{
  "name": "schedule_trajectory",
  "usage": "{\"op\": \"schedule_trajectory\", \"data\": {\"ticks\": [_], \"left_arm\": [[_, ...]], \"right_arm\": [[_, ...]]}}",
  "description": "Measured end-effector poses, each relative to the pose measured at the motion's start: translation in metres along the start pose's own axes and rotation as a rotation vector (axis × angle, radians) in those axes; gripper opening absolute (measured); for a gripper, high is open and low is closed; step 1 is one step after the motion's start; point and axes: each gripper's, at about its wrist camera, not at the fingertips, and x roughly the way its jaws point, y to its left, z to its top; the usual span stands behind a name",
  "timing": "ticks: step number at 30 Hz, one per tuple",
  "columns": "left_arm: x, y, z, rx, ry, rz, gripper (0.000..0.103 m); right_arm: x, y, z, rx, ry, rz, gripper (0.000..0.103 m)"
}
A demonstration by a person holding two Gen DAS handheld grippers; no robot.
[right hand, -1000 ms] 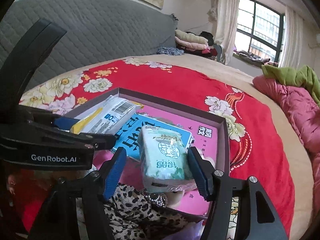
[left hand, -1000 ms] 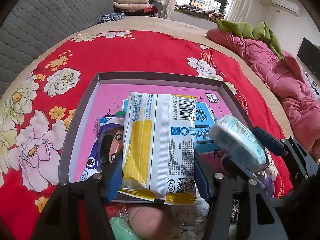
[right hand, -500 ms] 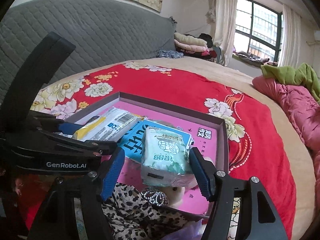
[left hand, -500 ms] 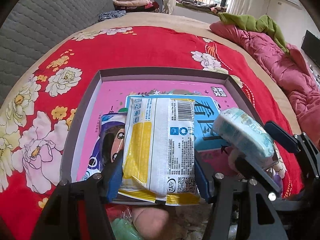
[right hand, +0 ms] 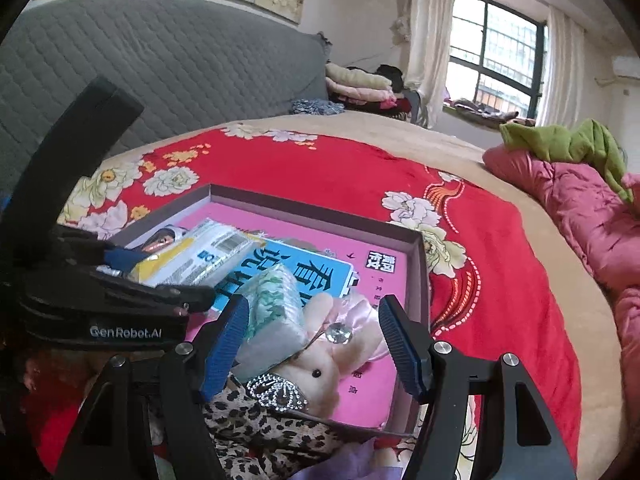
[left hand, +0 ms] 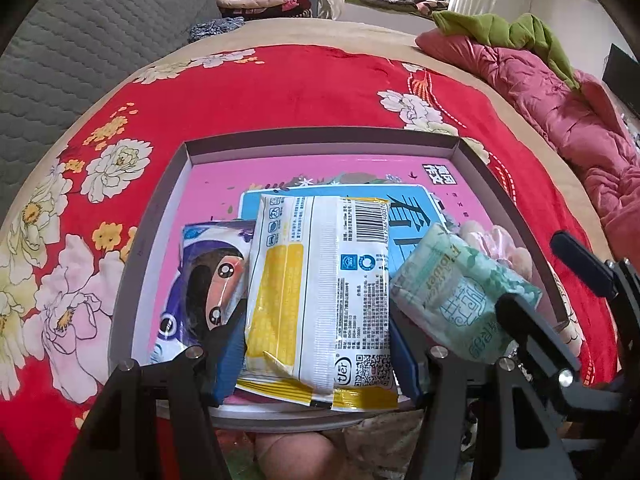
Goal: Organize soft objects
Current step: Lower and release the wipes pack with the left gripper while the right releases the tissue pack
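Note:
My left gripper (left hand: 316, 340) is shut on a white and yellow pack (left hand: 320, 280), held just over a grey-rimmed box (left hand: 320, 136) with a pink floor. A purple cartoon pack (left hand: 208, 272) and a blue book (left hand: 412, 216) lie in the box. My right gripper (right hand: 314, 320) is open at the box's right end. A green tissue pack (right hand: 272, 308) leans against its left pad, and the right pad stands apart from it. The pack rests on a pale pink plush toy (right hand: 332, 356) in the box.
The box sits on a red floral bedspread (left hand: 280, 88). A leopard-print cloth (right hand: 256, 428) with a rhinestone bow lies under the right gripper. A pink quilt (left hand: 560, 92) and green cloth (left hand: 500, 28) are piled at the right, and a grey headboard (left hand: 80, 40) stands at the left.
The right gripper's jaws have widened and let go of the green tissue pack, which tipped left onto the plush toy. The left gripper keeps its hold on the white and yellow pack.

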Motion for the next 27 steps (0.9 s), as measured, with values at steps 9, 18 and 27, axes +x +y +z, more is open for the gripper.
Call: {"op": "schedule_trajectory", "data": {"ticks": [9, 18, 27], "left_arm": [[0.013, 0.0, 0.001, -0.008, 0.04, 0.011, 0.063], [0.014, 0.005, -0.002, -0.028, 0.052, -0.003, 0.063], [0.005, 0.01, 0.0, -0.053, 0.03, -0.023, 0.063]], "right_arm": [[-0.006, -0.003, 0.002, 0.015, -0.035, 0.001, 0.07], [-0.004, -0.004, 0.002, 0.029, -0.032, 0.01, 0.073], [-0.005, -0.006, 0.0, 0.037, -0.041, 0.002, 0.073]]}}
